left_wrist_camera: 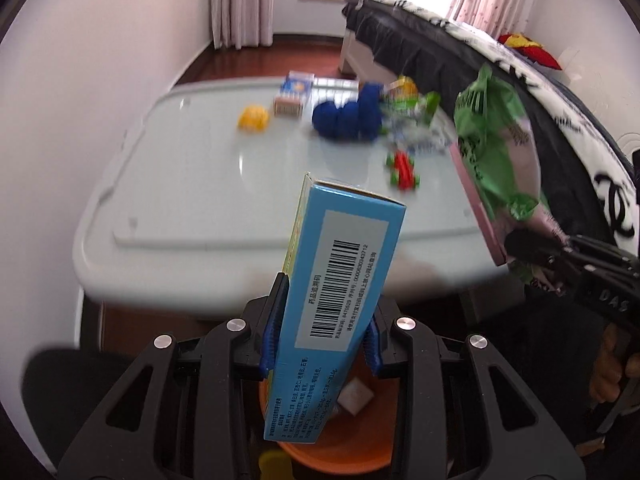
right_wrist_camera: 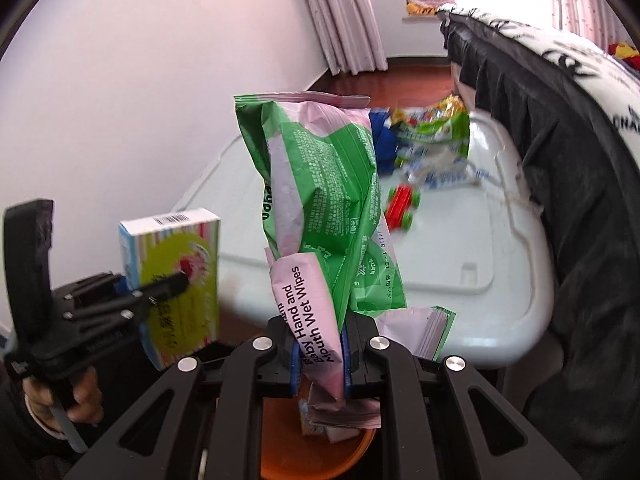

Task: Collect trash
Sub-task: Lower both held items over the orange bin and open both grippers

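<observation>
Box (left_wrist_camera: pixel 336 280) above bin (left_wrist_camera: pixel 340 452)

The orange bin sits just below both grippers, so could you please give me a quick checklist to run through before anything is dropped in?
1. Left gripper clamped on the blue box: ok.
2. Right gripper clamped on the wet wipes pack: ok.
3. Orange bin below the box: ok.
4. Bin below the pack's lower end in the right wrist view: ok.
5. Room left in the bin, which already holds some scraps: cannot tell.
6. Table cleared of trash: not ok, wrappers remain.
</observation>
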The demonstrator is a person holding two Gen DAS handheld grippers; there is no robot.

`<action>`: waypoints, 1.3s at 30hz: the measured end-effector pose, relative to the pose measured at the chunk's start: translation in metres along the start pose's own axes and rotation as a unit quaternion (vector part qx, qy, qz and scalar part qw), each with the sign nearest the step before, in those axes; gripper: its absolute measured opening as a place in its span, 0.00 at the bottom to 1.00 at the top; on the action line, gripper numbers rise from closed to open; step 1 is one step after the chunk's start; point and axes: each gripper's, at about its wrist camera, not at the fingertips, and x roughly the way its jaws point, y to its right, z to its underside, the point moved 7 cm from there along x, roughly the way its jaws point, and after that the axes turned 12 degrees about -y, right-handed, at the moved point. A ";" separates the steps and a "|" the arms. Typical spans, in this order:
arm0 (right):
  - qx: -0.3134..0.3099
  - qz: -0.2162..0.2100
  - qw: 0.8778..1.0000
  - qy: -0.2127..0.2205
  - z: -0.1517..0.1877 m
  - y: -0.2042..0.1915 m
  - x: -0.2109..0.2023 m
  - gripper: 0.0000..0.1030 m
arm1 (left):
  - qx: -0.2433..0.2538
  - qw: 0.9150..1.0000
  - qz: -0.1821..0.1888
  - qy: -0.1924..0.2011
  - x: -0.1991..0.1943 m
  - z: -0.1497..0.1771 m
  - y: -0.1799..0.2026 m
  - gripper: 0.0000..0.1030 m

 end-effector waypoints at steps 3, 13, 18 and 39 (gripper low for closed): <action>0.007 -0.007 1.000 -0.023 0.021 -0.007 0.006 0.14 | -0.001 1.000 0.001 -0.027 0.016 0.028 0.001 0.32; 0.014 -0.008 0.997 -0.078 0.056 -0.011 0.022 0.14 | 0.002 0.997 0.009 -0.071 0.037 0.066 -0.002 0.32; 0.000 -0.005 0.994 -0.112 0.062 -0.010 0.040 0.14 | 0.000 0.995 0.019 -0.101 0.056 0.070 -0.003 0.32; -0.042 -0.018 0.978 -0.204 0.106 -0.016 0.082 0.14 | -0.040 0.981 0.034 -0.184 0.094 0.090 -0.021 0.32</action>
